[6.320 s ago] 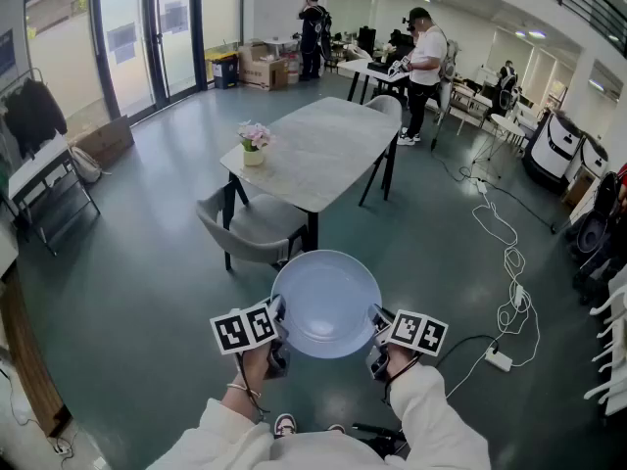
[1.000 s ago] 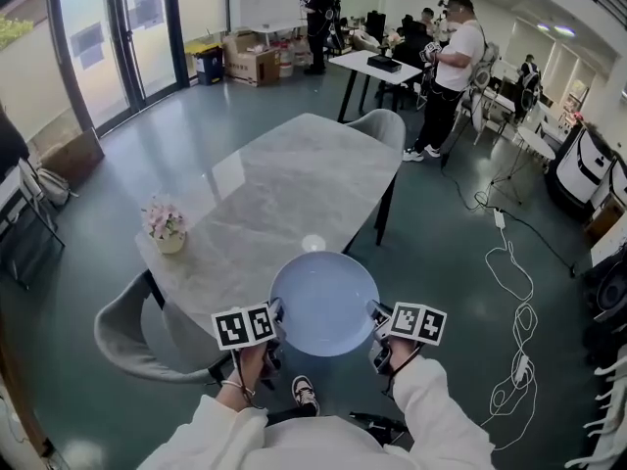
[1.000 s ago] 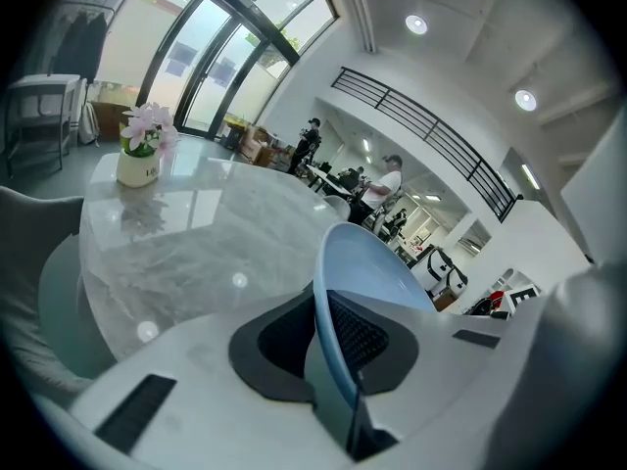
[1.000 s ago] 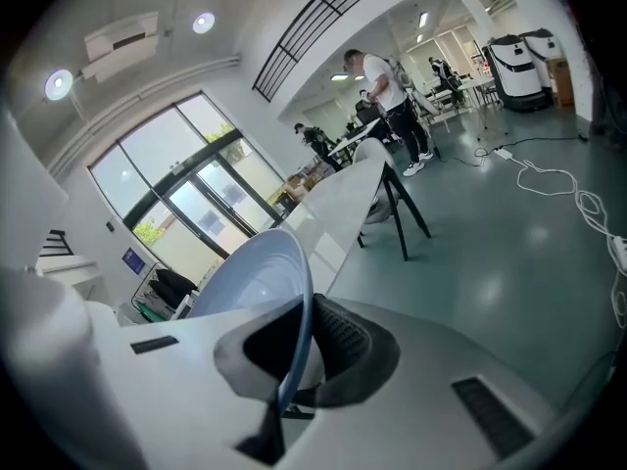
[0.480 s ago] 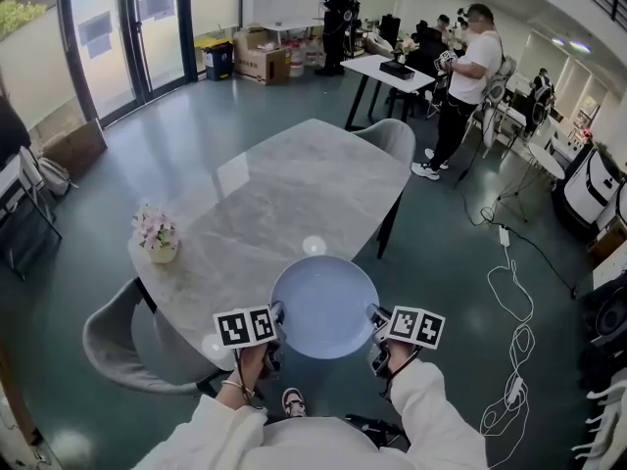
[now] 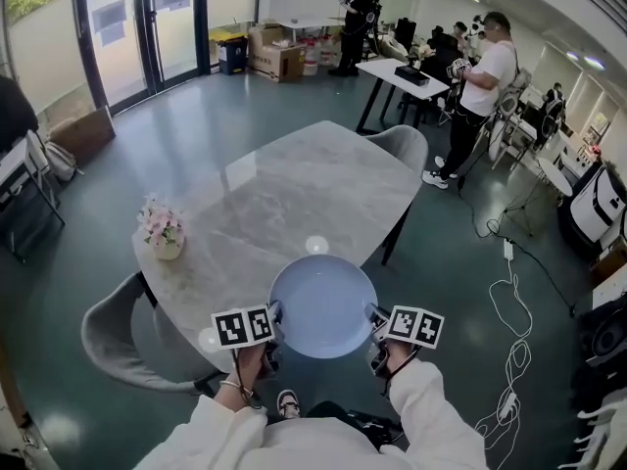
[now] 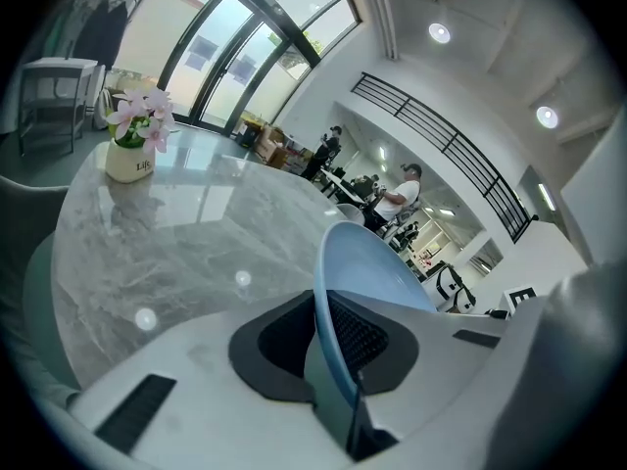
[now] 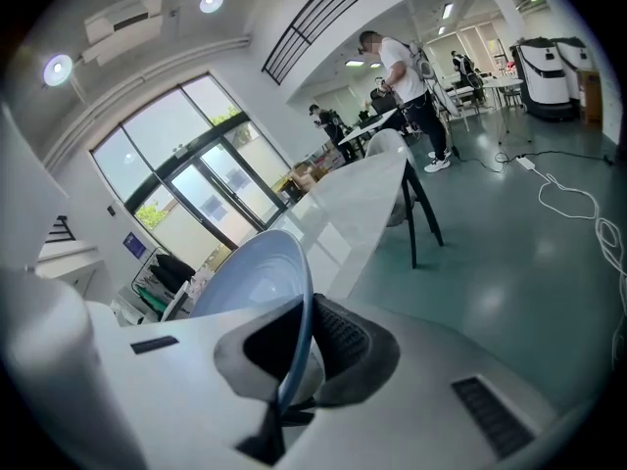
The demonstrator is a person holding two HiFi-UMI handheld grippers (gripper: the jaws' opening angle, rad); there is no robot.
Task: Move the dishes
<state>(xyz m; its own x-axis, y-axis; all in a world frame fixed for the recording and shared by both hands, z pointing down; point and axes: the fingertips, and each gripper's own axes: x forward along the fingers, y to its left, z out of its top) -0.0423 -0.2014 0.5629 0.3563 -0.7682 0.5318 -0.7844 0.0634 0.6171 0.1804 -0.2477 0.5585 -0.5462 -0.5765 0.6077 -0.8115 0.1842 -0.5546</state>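
Note:
A pale blue bowl (image 6: 323, 305) is held level between both grippers, over the near edge of a grey marble table (image 6: 284, 199). My left gripper (image 6: 277, 323) is shut on the bowl's left rim; the rim (image 7: 328, 306) runs between its dark pads. My right gripper (image 6: 373, 325) is shut on the right rim, and the bowl (image 8: 257, 282) stands edge-on between its jaws. The bowl looks empty.
A small vase of pink flowers (image 6: 163, 231) stands on the table's left end. Grey chairs sit at the near left (image 6: 122, 336) and far right (image 6: 402, 147). People (image 6: 485, 76) work at a desk behind. White cables (image 6: 514, 311) lie on the floor at right.
Over the earlier frames I have walked up to the marble table with the bowl held the same way; the table's near edge now lies under the bowl.

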